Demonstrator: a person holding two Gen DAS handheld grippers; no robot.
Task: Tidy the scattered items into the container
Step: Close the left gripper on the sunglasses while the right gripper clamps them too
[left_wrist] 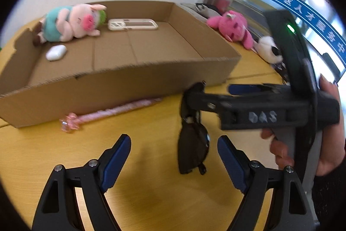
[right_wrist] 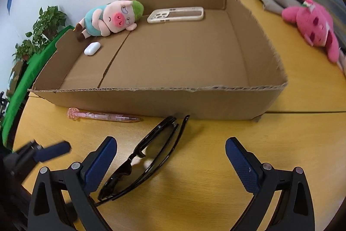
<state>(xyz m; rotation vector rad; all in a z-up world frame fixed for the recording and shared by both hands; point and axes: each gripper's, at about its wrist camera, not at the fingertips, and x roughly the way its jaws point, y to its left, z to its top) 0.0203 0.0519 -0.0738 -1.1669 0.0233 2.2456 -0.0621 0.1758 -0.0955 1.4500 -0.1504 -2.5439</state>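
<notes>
The cardboard box [right_wrist: 151,101] already holds 3 things: a pig plush [right_wrist: 110,19] in the far left corner, a white earbud case [right_wrist: 92,48] just in front of it, and a phone case [right_wrist: 176,14] against the back wall. Most of the box floor is bare.

At least 4 things are not yet in it. The folded sunglasses [right_wrist: 140,157] lie on the yellow table [right_wrist: 205,166] just in front of the box, between the wide-spread fingers of the right gripper [right_wrist: 170,164], close to its left pad and not gripped. A pink pen [right_wrist: 103,116] lies along the foot of the box's near wall. A pink plush [right_wrist: 313,25] and, in the left wrist view, a black-and-white plush [left_wrist: 270,51] sit on the table to the right of the box.

The left gripper [left_wrist: 174,157] hangs over the table near the sunglasses with its fingers wide apart and empty.

By this count the task looks less than half done, and the sunglasses seem to be the item in hand.
</notes>
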